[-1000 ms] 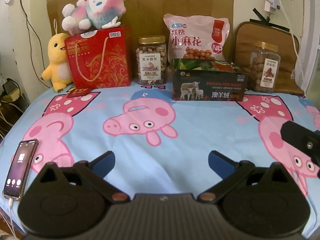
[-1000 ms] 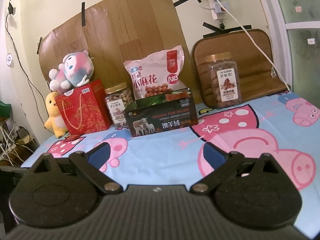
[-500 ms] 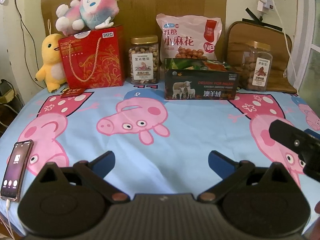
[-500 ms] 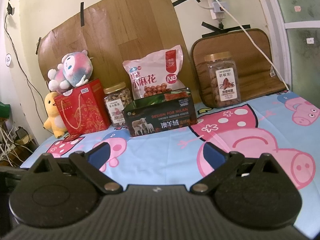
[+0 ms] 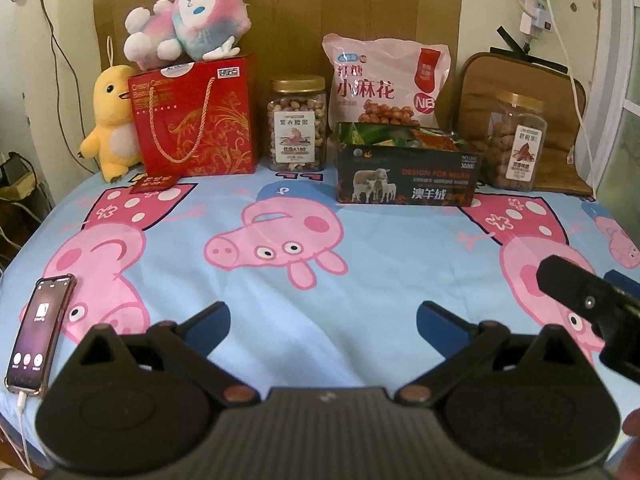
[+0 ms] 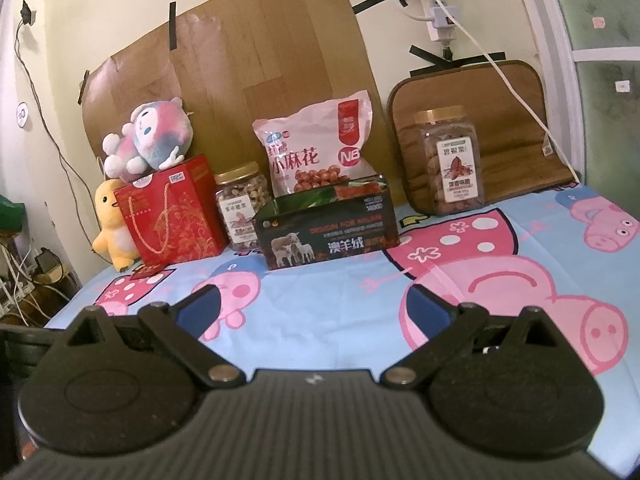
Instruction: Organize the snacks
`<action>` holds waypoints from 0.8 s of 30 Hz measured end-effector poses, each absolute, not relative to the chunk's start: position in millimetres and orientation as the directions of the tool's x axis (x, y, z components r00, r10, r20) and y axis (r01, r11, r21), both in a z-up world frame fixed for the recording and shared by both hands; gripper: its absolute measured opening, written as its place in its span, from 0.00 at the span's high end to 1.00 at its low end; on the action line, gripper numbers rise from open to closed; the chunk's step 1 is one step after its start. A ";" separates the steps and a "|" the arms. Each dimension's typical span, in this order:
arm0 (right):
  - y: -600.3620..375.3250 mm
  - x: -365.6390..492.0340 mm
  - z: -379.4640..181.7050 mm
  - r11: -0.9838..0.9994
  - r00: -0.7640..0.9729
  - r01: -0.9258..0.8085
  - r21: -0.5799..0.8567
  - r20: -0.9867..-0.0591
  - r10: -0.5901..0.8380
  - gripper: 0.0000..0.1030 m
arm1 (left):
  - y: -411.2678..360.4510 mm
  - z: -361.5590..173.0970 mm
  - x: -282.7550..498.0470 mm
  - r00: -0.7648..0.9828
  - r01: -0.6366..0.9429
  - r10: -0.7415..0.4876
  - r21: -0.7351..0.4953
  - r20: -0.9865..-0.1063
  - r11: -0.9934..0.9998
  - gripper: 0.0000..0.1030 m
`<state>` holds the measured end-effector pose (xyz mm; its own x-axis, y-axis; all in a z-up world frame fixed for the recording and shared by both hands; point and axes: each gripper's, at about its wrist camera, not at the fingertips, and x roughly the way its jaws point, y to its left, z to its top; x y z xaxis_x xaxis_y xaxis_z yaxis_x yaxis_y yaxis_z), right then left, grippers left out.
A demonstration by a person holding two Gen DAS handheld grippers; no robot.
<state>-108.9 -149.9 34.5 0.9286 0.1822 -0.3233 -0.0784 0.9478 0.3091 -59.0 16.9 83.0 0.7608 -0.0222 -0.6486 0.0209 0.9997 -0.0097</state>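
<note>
Along the back of the table stand a red gift bag (image 5: pixel 196 120) (image 6: pixel 172 216), a gold-lidded jar of nuts (image 5: pixel 297 124) (image 6: pixel 240 206), a pink snack bag (image 5: pixel 384 82) (image 6: pixel 318 152) and a second nut jar (image 5: pixel 516 142) (image 6: pixel 450 160). In front of the pink bag sits a dark open box (image 5: pixel 406 178) (image 6: pixel 328 232) holding small green and red packets. My left gripper (image 5: pixel 322 320) hovers open and empty over the near cloth. My right gripper (image 6: pixel 312 304) is open and empty too; part of it shows at the left wrist view's right edge (image 5: pixel 588 300).
A pig-print blue cloth (image 5: pixel 360 240) covers the table. A phone (image 5: pixel 38 336) lies at the near left edge, cable attached. A yellow plush (image 5: pixel 110 124) stands beside the red bag, a pink plush (image 5: pixel 188 20) lies on top. A small red card (image 5: pixel 154 183) lies before the bag. A brown mat (image 6: pixel 500 128) leans behind the right jar.
The left view shifts sideways slightly, first left then back right. The right gripper drifts a little at its right edge. Both grippers stay open; no object has moved.
</note>
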 end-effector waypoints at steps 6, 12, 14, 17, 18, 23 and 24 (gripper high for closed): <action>-150.2 -114.1 38.3 0.946 0.932 -0.075 0.315 -0.315 0.178 0.02 | 22.0 85.1 -65.3 0.770 0.011 -0.022 -0.021 -0.638 1.000 0.00; -146.5 -118.3 38.8 0.951 0.934 -0.075 0.301 -0.313 0.172 0.02 | 21.3 87.7 -70.7 0.778 0.017 -0.023 -0.017 -0.628 1.000 0.00; -146.4 -118.8 39.3 0.955 0.935 -0.066 0.290 -0.316 0.161 0.02 | 19.3 89.0 -72.1 0.779 0.036 -0.044 -0.026 -0.626 0.999 0.00; -149.7 -120.8 40.3 0.957 0.936 -0.043 0.288 -0.322 0.139 0.02 | 15.7 89.2 -76.6 0.785 0.052 -0.056 -0.024 -0.617 0.998 0.00; -150.7 -122.7 40.2 0.957 0.938 -0.035 0.287 -0.322 0.131 0.02 | 15.2 88.3 -78.3 0.785 0.055 -0.058 -0.024 -0.617 0.998 0.00; -151.4 -131.1 39.4 0.959 0.946 -0.012 0.283 -0.309 0.103 0.02 | 17.8 87.5 -81.2 0.790 0.032 -0.035 -0.015 -0.613 0.999 0.00; -151.2 -131.1 39.9 0.960 0.947 -0.016 0.280 -0.304 0.105 0.02 | 18.0 88.4 -80.0 0.790 0.024 -0.024 -0.008 -0.613 1.000 0.00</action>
